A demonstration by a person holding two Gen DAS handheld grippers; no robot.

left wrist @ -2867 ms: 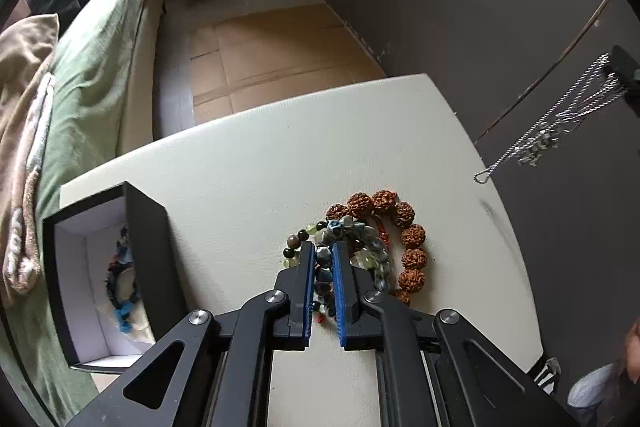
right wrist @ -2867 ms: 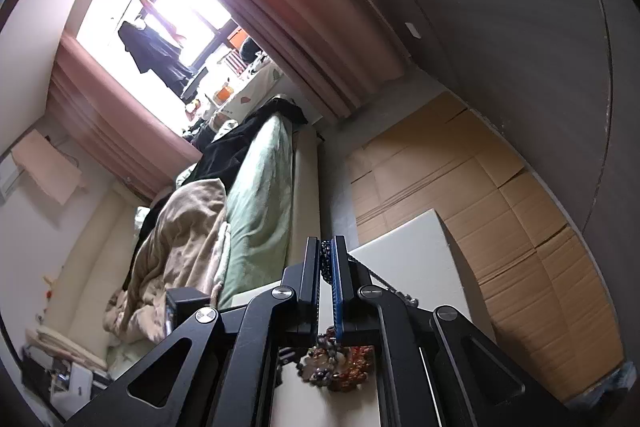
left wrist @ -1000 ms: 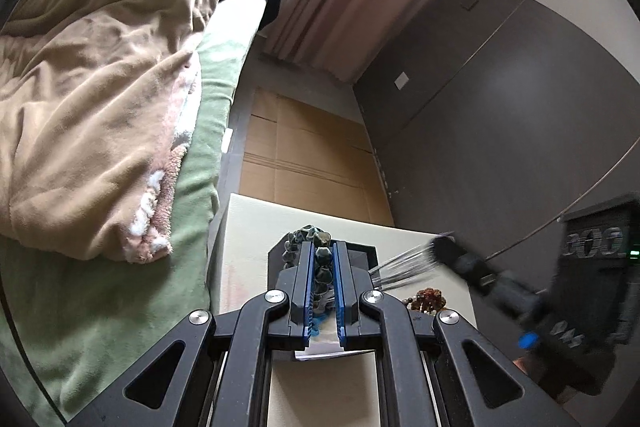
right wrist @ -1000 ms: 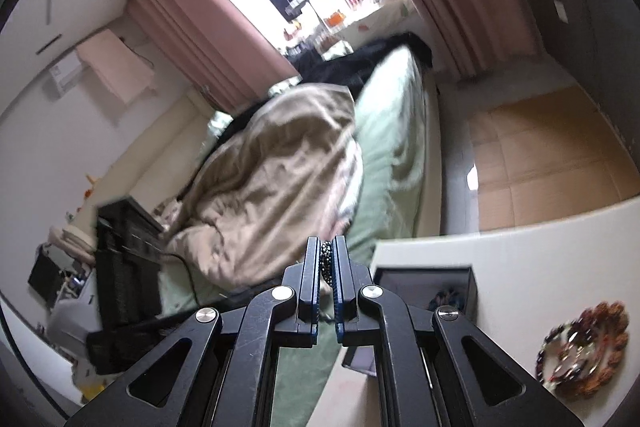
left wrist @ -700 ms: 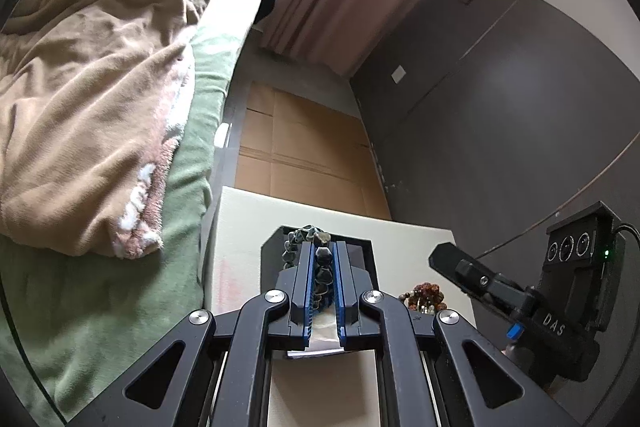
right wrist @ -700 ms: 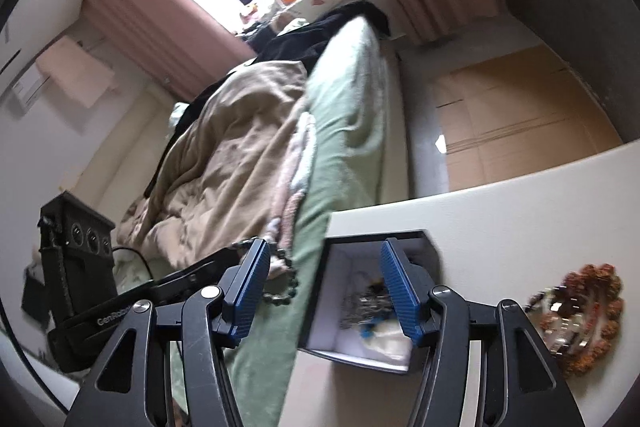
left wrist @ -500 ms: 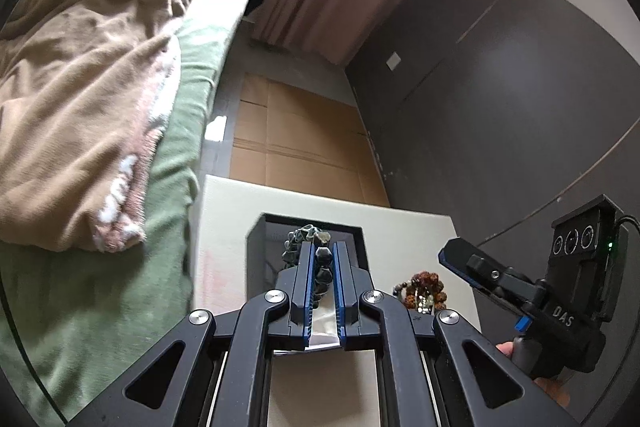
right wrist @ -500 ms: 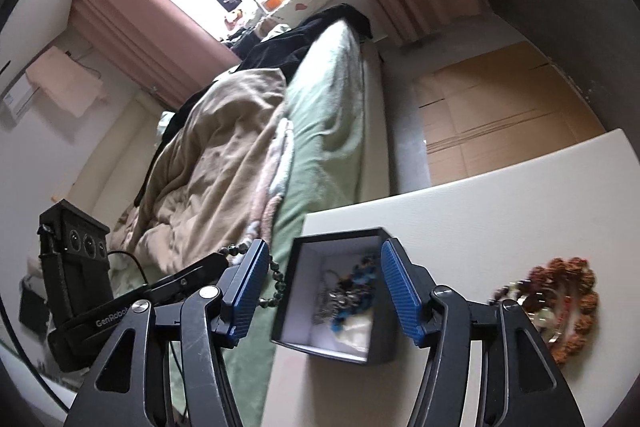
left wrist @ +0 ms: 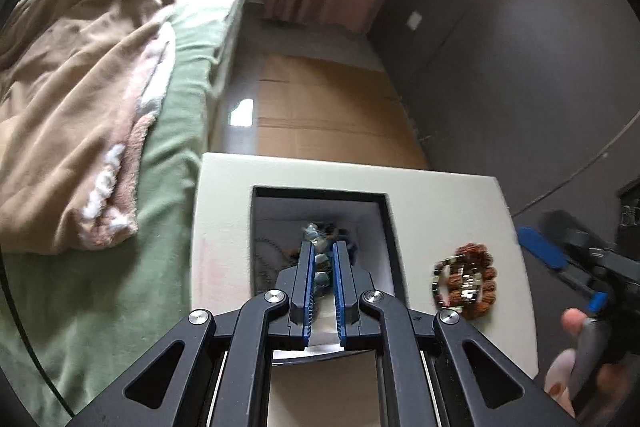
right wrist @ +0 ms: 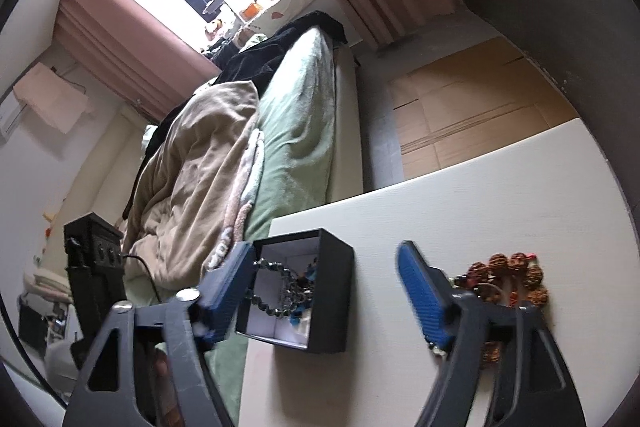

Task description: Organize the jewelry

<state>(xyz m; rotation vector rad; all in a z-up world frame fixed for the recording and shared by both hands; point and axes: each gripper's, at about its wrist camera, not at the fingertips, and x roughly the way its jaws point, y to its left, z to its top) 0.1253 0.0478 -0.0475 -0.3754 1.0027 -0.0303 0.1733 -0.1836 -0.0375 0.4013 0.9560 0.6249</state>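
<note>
Pinching glassy beaded bracelet [left wrist: 320, 267] (left tool [left wrist: 322, 267]), square black box [left wrist: 384, 211]

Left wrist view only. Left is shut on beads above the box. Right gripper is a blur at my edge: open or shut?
Observer: The right gripper is open wide, with nothing between its fingers.
Operator: Does my bracelet reach into the box?
Observer: Its dark bead loop hangs against the white inside of the box. I cannot tell whether it touches bottom.
Operator: Where is right relative to the brown beads?
Observer: One finger overlaps the brown bead bracelets in the right wrist view. Contact is unclear.
</note>
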